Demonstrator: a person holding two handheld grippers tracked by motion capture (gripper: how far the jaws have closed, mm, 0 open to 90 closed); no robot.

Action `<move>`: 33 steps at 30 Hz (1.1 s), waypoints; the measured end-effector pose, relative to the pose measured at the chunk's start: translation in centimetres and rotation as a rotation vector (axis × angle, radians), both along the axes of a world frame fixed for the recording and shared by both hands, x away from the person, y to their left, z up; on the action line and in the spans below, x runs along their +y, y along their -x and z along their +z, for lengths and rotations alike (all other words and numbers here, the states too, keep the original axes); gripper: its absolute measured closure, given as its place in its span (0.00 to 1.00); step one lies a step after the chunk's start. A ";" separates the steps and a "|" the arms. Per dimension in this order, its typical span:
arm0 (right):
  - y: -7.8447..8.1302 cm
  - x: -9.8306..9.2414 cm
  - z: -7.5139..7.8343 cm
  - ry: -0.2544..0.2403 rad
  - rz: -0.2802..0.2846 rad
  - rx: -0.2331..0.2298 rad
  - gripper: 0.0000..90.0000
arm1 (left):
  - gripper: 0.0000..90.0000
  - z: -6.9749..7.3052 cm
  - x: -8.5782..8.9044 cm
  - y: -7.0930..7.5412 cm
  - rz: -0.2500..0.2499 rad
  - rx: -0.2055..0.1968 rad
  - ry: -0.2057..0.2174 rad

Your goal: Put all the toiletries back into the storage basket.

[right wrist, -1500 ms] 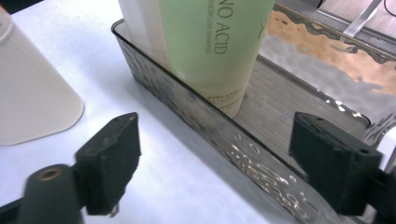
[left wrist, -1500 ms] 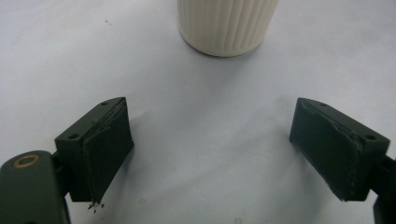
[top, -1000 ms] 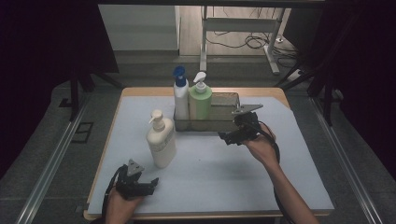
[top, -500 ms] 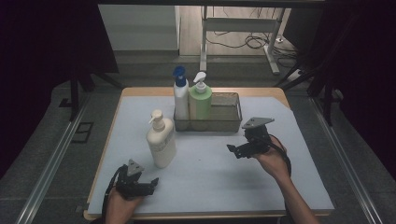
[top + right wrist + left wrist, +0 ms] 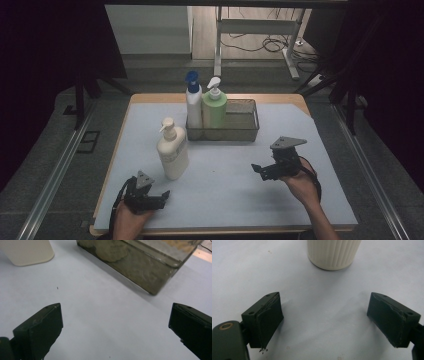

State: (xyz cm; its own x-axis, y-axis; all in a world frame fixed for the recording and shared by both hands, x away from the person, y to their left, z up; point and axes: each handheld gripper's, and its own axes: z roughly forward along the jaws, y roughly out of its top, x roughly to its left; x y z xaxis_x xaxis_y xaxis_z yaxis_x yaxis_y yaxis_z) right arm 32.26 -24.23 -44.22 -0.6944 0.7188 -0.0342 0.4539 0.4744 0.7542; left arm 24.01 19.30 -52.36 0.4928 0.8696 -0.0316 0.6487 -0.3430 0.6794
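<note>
Cream bottle (image 5: 172, 150) stands left of the basket (image 5: 240, 131); left gripper (image 5: 161, 196) and right gripper (image 5: 257, 169) gape wide, empty.

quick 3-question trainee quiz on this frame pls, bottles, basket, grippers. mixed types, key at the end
1. True or false: the cream pump bottle stands inside the mesh basket.
2. How many bottles stand in the basket?
3. The left gripper has its jaws: A) open, holding nothing B) shut on the cream pump bottle C) shut on the basket.

Key: 1 false, it stands on the white mat left of the basket. 2 two: the blue-capped bottle and the green bottle. 3 A.
</note>
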 end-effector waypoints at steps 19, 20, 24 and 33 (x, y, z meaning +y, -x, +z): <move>2.3 -3.0 -4.5 -0.015 -0.064 0.054 0.00 | 0.14 0.0 0.0 0.0 0.000 0.001 0.000; 2.4 -3.1 -4.8 -0.014 -0.065 0.061 0.00 | 0.14 0.0 0.0 0.0 -0.001 0.001 0.000; 2.5 -3.1 -6.2 0.005 -0.063 0.084 0.00 | 0.14 0.0 0.0 0.0 -0.001 0.002 0.000; 2.7 -3.2 -7.9 0.033 -0.089 0.095 0.02 | 0.15 0.2 0.1 -0.1 -0.003 0.005 0.002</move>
